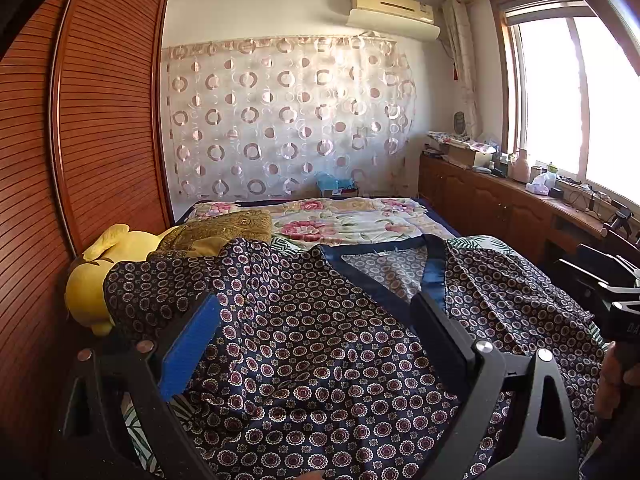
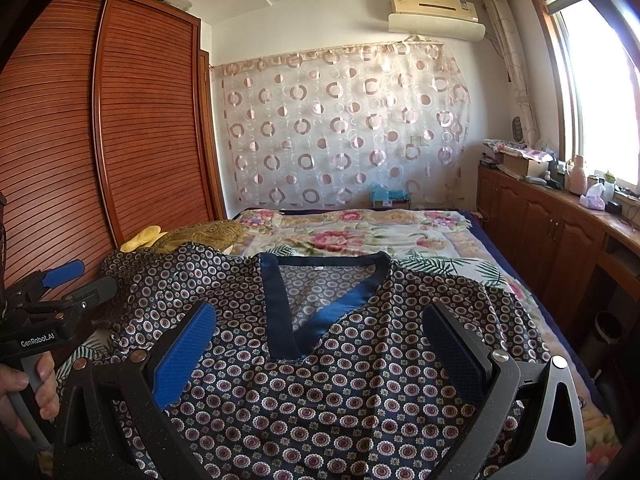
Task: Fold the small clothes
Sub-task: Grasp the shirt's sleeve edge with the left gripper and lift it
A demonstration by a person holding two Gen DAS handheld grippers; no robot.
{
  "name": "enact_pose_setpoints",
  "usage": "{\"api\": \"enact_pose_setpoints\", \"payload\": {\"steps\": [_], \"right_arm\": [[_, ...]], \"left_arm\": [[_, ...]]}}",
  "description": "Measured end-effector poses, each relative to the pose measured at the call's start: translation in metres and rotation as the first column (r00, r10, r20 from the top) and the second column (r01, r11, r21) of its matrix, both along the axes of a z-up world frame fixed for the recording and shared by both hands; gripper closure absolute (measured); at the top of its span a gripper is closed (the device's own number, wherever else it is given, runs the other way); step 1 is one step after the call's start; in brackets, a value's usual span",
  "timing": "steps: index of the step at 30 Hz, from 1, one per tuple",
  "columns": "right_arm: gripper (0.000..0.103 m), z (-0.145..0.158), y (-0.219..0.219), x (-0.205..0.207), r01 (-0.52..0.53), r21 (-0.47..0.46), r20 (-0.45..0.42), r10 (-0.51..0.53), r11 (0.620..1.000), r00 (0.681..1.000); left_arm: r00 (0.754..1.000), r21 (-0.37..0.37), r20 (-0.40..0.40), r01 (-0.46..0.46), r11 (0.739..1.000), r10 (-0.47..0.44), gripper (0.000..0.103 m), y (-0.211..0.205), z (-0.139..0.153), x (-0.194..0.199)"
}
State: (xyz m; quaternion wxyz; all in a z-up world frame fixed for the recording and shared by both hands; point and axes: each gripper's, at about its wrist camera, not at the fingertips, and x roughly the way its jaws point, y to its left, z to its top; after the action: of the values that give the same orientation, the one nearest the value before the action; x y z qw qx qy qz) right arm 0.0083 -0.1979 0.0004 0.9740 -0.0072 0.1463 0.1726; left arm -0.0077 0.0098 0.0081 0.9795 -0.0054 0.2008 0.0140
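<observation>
A dark navy top [image 1: 320, 344] [image 2: 340, 380] with small round flower prints and a blue V-neck band [image 2: 280, 308] lies spread on the bed, neck pointing away from me. My left gripper [image 1: 316, 304] hovers open over its left half, blue pads wide apart with nothing between them. Over the chest, just below the neckline, my right gripper [image 2: 320, 316] is open too. The left gripper [image 2: 66, 280] also shows at the left edge of the right wrist view, held by a hand [image 2: 24, 392]. The top's left sleeve [image 1: 160, 280] drapes toward the yellow toy.
A floral quilt [image 2: 360, 236] covers the bed. A yellow plush toy [image 1: 96, 280] and a gold cushion [image 1: 224, 228] sit at the bed's left. A slatted wooden wardrobe [image 2: 120, 128] stands left; a cluttered wooden cabinet [image 2: 560, 216] runs under the window on the right.
</observation>
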Motion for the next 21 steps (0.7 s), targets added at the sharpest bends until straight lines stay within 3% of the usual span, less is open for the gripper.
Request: {"api": "enact_pose_setpoints", "payload": {"steps": [8, 21], "right_arm": [[0.0, -0.005, 0.002, 0.005, -0.015, -0.003, -0.017, 0.015, 1.0, 1.0], [0.0, -0.015, 0.007, 0.015, -0.069, -0.023, -0.059, 0.067, 0.997, 0.996]], "left_arm": [[1.0, -0.002, -0.014, -0.003, 1.0, 0.003, 0.007, 0.002, -0.002, 0.002], [0.993, 0.006, -0.071, -0.095, 0.995, 0.096, 0.007, 0.044, -0.022, 0.007]]}}
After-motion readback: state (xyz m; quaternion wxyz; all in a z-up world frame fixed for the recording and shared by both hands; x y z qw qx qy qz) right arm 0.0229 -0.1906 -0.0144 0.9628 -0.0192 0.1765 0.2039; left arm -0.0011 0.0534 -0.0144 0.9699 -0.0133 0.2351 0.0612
